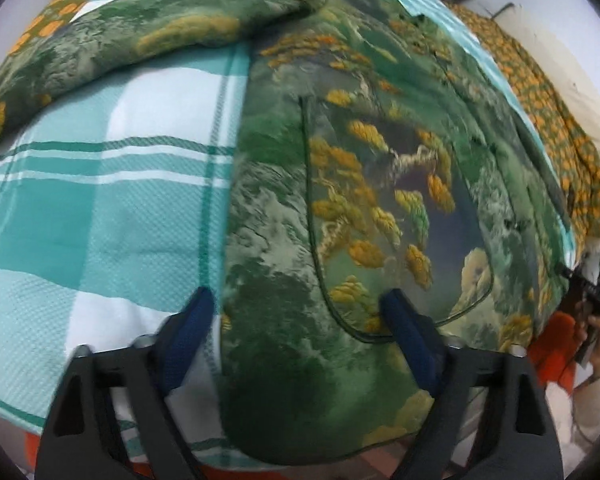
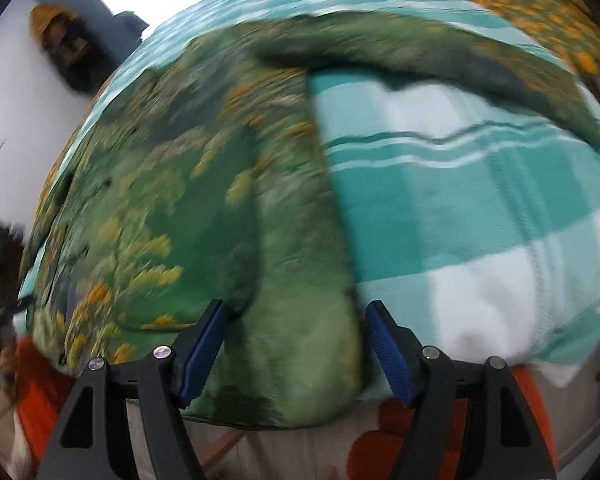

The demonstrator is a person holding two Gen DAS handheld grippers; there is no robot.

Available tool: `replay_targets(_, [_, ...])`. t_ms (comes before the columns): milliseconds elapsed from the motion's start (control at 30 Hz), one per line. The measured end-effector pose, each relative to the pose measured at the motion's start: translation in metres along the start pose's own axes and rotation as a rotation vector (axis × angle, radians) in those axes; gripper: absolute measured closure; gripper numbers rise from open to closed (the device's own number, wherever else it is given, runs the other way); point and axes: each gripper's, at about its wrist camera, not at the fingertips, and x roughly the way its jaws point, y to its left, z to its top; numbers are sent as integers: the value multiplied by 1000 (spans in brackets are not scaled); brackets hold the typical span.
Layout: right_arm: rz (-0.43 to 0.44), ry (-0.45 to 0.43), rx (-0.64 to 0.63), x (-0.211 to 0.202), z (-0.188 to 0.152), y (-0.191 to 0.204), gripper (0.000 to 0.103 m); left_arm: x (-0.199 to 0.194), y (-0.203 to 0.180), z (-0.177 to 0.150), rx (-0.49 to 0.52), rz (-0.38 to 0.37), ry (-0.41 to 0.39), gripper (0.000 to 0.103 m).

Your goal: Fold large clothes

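Note:
A large green garment with yellow-orange flower print (image 1: 360, 184) lies spread on a bed, one sleeve (image 1: 148, 44) stretched out to the far left. My left gripper (image 1: 300, 312) is open just above the garment's near hem, its blue pads (image 1: 404, 320) wide apart with nothing between them. In the blurred right wrist view the same garment (image 2: 172, 208) fills the left half, its other sleeve (image 2: 440, 60) reaching right. My right gripper (image 2: 296, 328) is open over the garment's near edge, holding nothing.
A teal and white checked blanket (image 1: 100, 208) covers the bed, and it also shows in the right wrist view (image 2: 480, 208). An orange-dotted green cloth (image 1: 556, 128) lies along the far side. The other gripper and hand (image 1: 596, 304) show at right. Orange-patterned floor (image 2: 380, 448) lies below the bed edge.

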Motion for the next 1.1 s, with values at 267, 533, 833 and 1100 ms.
replay_targets(267, [-35,-46,-40,-12,-1,11,85,-27,-18,-18,52,-18,-38,83])
replay_targets(533, [-56,-65,-56,-27,-14,7,87,-32,-15,-34,66,1,-42,73])
replay_targets(833, [-158,-216,15,-53,-6,-1,52,-102,-34,-9,74,102,-266,18])
replay_targets(1100, [-148,-345,21,-87,-5,8,42,-146,-81,17,77,57,-528,2])
